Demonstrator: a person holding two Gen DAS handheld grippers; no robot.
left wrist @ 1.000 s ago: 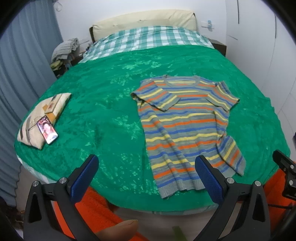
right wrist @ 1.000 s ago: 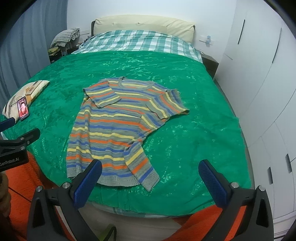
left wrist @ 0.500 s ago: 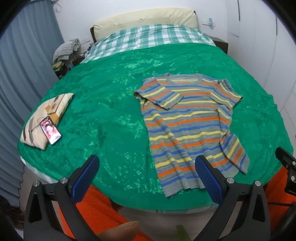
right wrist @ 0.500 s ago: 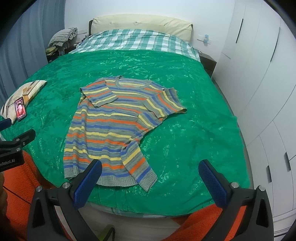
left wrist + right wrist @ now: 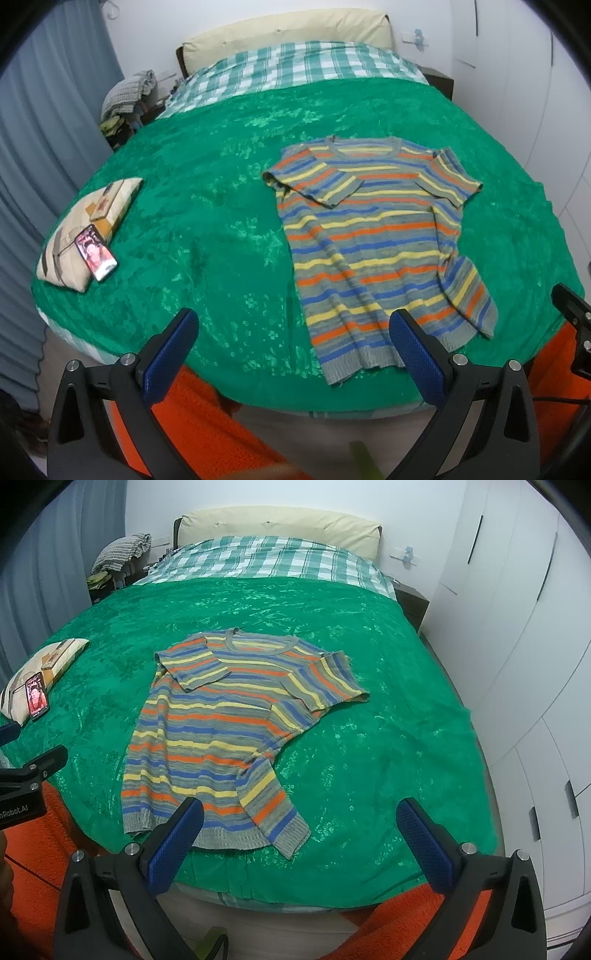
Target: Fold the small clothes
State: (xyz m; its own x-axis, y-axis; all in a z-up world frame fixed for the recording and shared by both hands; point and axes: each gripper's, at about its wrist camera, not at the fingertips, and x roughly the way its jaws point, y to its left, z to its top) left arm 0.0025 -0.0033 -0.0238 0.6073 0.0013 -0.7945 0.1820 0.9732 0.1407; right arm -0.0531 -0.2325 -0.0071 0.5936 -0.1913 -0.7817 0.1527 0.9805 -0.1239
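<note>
Sweater point(image 5: 373, 243): flat on bed point(image 5: 221, 206), hem toward both tongs (lengthwise away).
Left tongs point(image 5: 291, 354): spread, empty.
Right tongs point(image 5: 301, 834): spread, empty, nearer folded corner.

A small short-sleeved knit sweater point(image 5: 373, 251) lies face up on the green bedspread point(image 5: 207, 221), toward the foot of the bed, neck toward the headboard and ribbed grey hem near the bed's edge. It is grey with horizontal orange, yellow and blue stripes. One sleeve is folded inward across the chest; the other lies partly turned in. One lower side corner is flipped over, leaving that side creased.
</note>
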